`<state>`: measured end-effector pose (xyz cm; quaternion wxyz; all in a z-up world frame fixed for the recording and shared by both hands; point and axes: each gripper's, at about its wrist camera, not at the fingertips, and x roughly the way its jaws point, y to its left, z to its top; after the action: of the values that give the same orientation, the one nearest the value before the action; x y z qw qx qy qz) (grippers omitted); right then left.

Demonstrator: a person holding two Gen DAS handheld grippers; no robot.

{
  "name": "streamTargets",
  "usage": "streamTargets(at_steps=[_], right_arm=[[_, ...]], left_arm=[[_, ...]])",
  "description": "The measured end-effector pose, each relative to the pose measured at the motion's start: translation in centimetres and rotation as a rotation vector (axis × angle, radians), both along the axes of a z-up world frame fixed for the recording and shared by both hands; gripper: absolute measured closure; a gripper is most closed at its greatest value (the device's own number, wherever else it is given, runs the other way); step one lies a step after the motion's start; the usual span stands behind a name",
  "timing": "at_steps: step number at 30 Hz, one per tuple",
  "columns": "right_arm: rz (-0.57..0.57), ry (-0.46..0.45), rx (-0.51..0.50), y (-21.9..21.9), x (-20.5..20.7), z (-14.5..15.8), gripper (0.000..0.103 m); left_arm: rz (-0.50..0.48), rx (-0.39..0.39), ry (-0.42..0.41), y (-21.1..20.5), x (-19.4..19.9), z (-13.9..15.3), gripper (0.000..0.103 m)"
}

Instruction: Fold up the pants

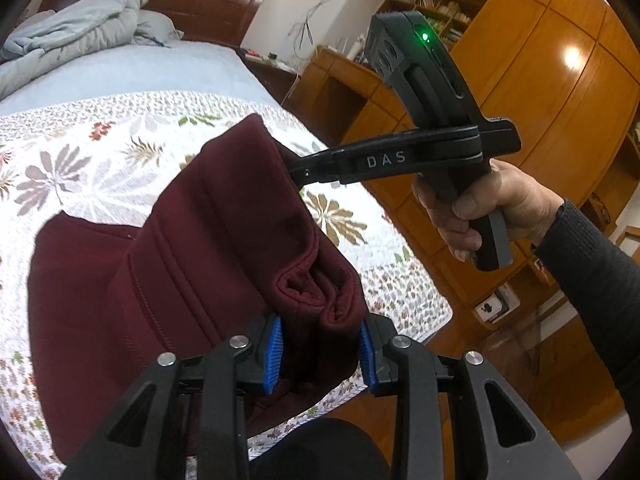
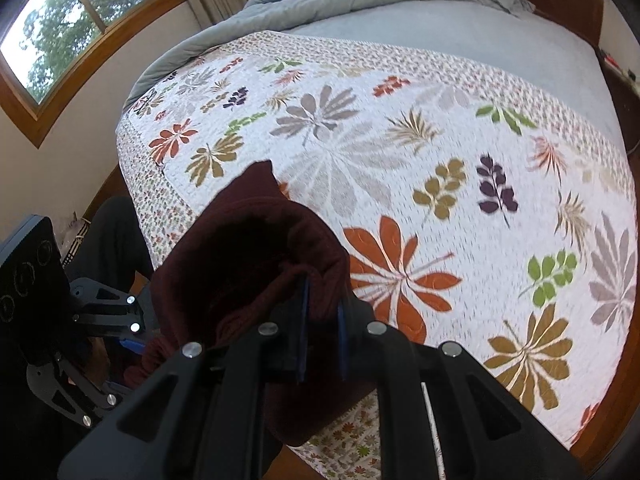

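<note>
Leaf-print quilt (image 2: pixel 400 140) on bed, maroon pants (image 1: pixel 224 216) clamped by both tools

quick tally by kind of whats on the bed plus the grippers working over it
maroon pants: 1
leaf-print quilt: 1
grey-blue comforter: 1
grippers: 2, the left gripper and the right gripper, each shut on the pants
total: 5

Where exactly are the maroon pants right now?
The maroon pants hang clamped between the left gripper and right gripper, draping onto the floral quilt near the bed's foot.
</note>
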<state>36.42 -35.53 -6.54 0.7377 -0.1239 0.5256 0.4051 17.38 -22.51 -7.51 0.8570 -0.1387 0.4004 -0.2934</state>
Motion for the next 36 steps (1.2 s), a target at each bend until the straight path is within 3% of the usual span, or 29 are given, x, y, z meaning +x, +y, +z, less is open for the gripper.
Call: streamTargets(at_steps=[5,7,9,11,13,14,15,17,18,20,26,33,34,35,36], right_arm=[[-0.04,0.046,0.013,-2.1,0.3,-2.8,0.091],[-0.08,0.076,0.029,-3.2,0.4,-3.8,0.086],[-0.159,0.144,0.086,-5.0,0.6,-5.1,0.076],[-0.294,0.23,0.162,-7.6,0.8,-6.5,0.038],[-0.458,0.323,0.293,-11.1,0.0,-8.0,0.026],[-0.535,0.393,0.397,-13.0,-0.9,-9.0,0.026],[-0.565,0.435,0.466,-13.9,-1.6,-9.5,0.024],[-0.62,0.503,0.675,-15.8,-4.2,-10.4,0.01],[-0.631,0.514,0.747,-16.2,-5.2,-10.6,0.01],[-0.622,0.508,0.801,-16.1,-6.4,-10.8,0.008],[-0.592,0.547,0.789,-13.7,-7.5,-12.8,0.007],[-0.494,0.514,0.658,-8.8,-6.6,-11.1,0.011],[-0.485,0.499,0.629,-8.3,-6.6,-10.9,0.03],[-0.467,0.495,0.601,-7.5,-6.4,-10.7,0.062],[-0.461,0.499,0.584,-7.0,-6.2,-10.7,0.074]], left_arm=[[-0.028,0.028,0.031,-1.4,0.7,-1.9,0.072],[-0.034,0.032,0.048,-1.6,0.9,-2.8,0.072],[-0.043,0.024,0.068,-1.7,1.0,-3.4,0.069],[-0.064,-0.003,0.089,-1.5,0.9,-3.7,0.057],[-0.091,-0.051,0.101,-1.2,0.4,-3.4,0.04],[-0.103,-0.073,0.096,-1.0,0.1,-3.2,0.033],[-0.114,-0.097,0.078,-0.6,-0.5,-2.6,0.031],[-0.131,-0.116,0.063,0.1,-1.1,-2.0,0.027],[-0.143,-0.124,0.053,0.6,-1.4,-1.6,0.026],[-0.144,-0.112,0.038,1.7,-1.8,-1.2,0.025],[-0.043,-0.081,0.036,7.7,-1.9,-1.1,0.025],[0.106,-0.077,0.101,13.4,-1.8,-3.1,0.023],[0.122,-0.084,0.116,13.9,-2.0,-3.5,0.023],[0.131,-0.085,0.121,14.2,-2.2,-3.7,0.023],[0.141,-0.084,0.125,14.5,-2.5,-4.0,0.023]])
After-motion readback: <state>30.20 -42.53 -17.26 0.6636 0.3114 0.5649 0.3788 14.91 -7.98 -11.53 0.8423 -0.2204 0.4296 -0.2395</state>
